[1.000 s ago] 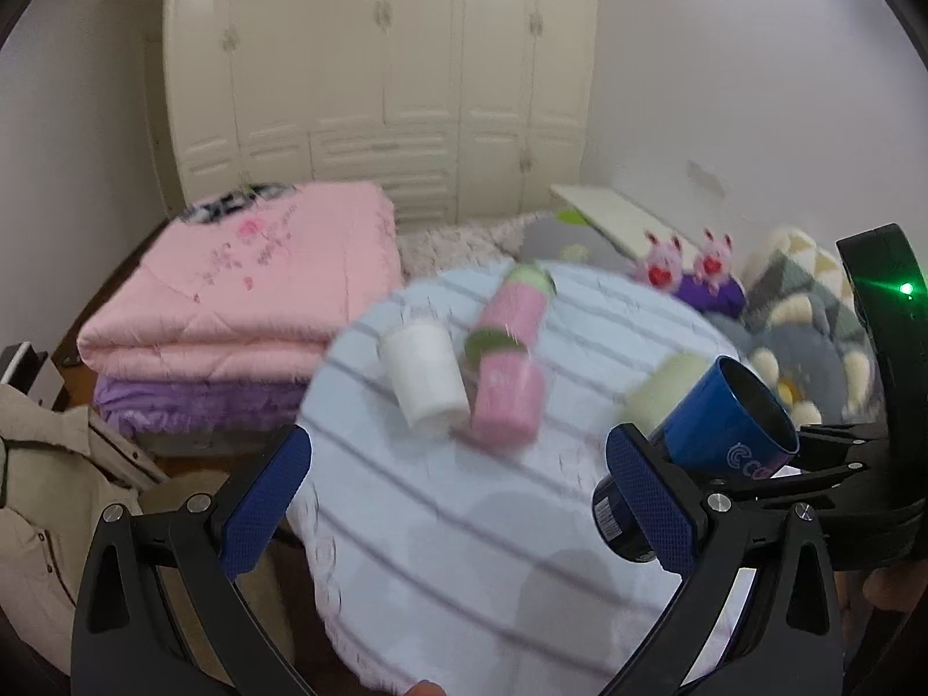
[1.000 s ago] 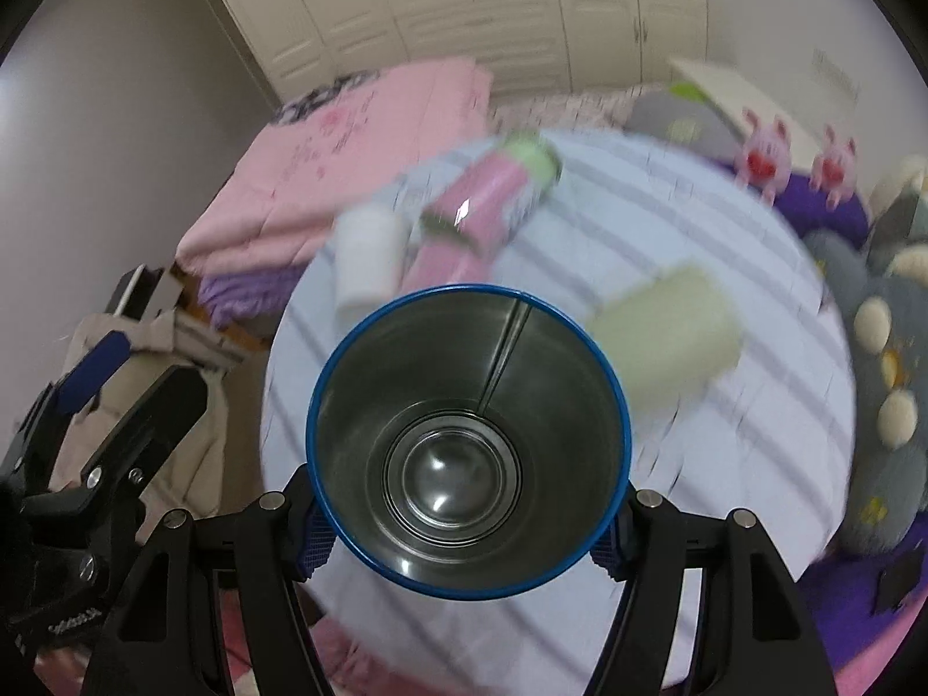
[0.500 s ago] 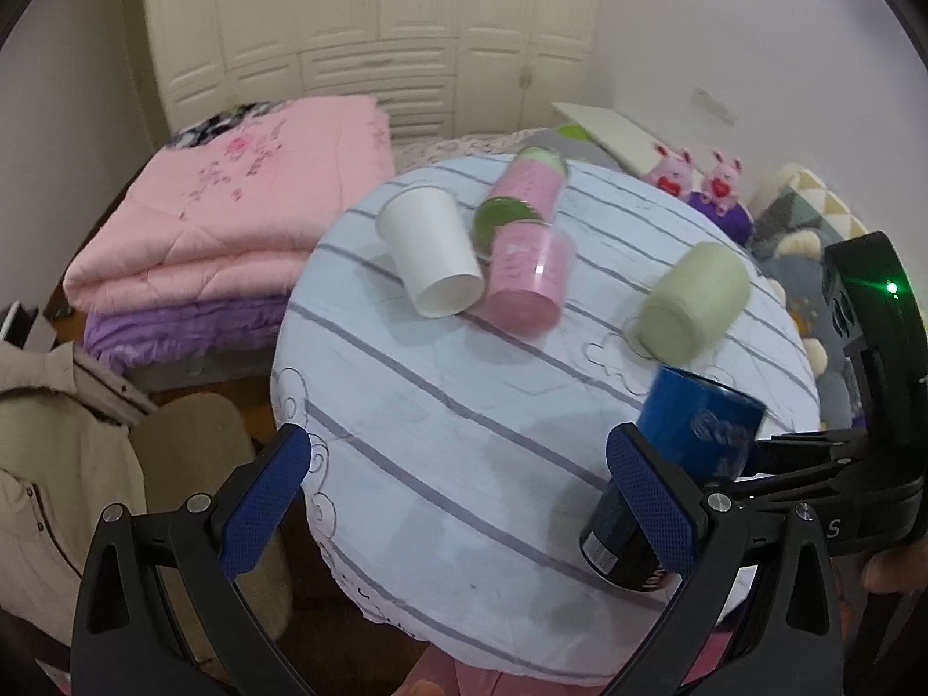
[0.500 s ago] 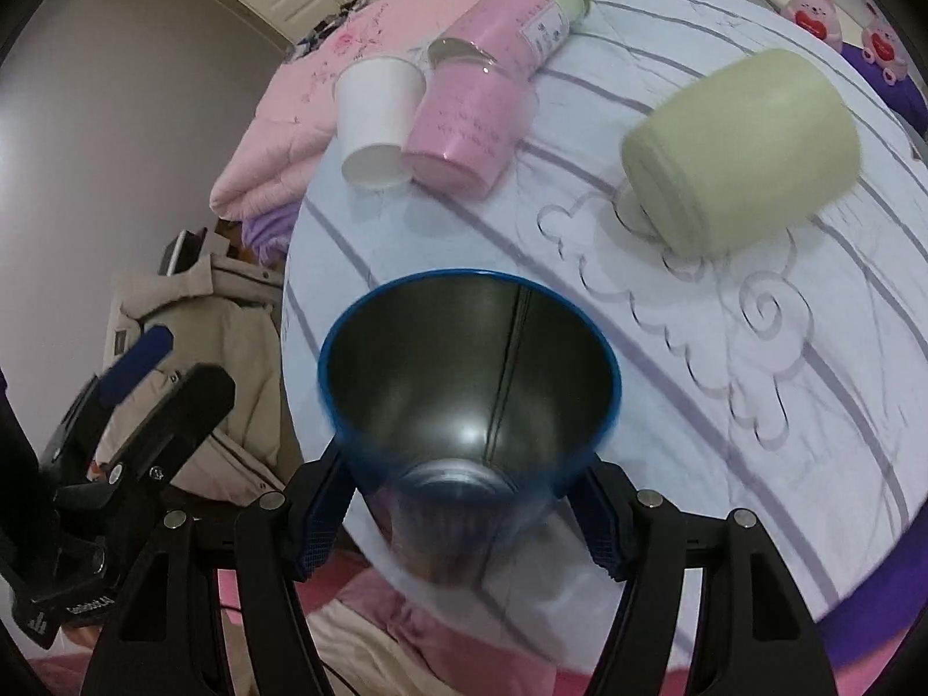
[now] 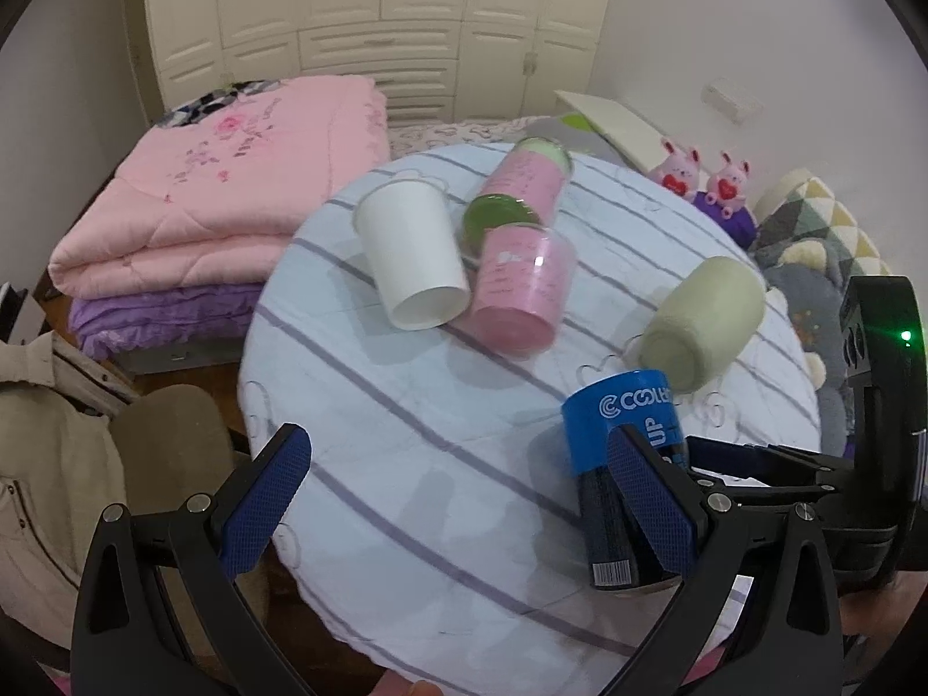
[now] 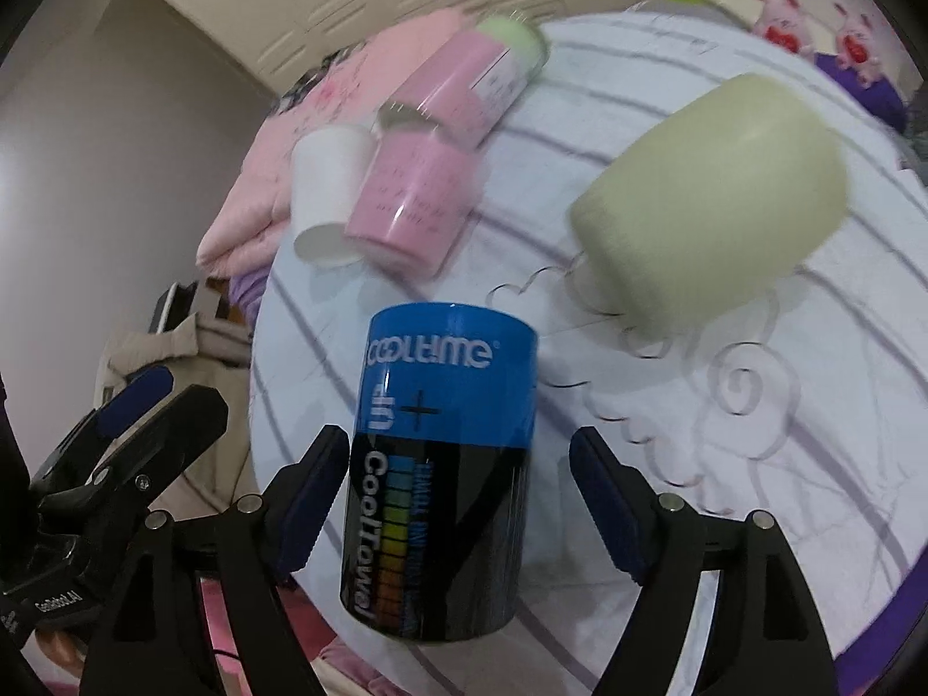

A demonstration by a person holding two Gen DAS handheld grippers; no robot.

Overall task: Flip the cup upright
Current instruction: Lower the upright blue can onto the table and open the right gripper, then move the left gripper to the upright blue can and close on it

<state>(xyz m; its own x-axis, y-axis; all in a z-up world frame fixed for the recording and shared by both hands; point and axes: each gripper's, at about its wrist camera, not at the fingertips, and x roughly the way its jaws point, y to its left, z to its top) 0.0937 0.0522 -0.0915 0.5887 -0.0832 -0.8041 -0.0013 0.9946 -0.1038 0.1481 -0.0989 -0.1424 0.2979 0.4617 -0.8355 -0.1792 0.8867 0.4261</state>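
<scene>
Covering round table point(image 5: 406, 452), striped cloth point(image 6: 754, 348)

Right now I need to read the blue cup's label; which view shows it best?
The right wrist view: the blue cup stands unobstructed mid-frame between the open fingers. In the left wrist view the left gripper's finger partly covers the cup.

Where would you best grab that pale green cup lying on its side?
Probably across the middle of the pale green cup, coming from above, one finger on each curved flank: it lies on its side on the table, and both flanks look free.
</scene>
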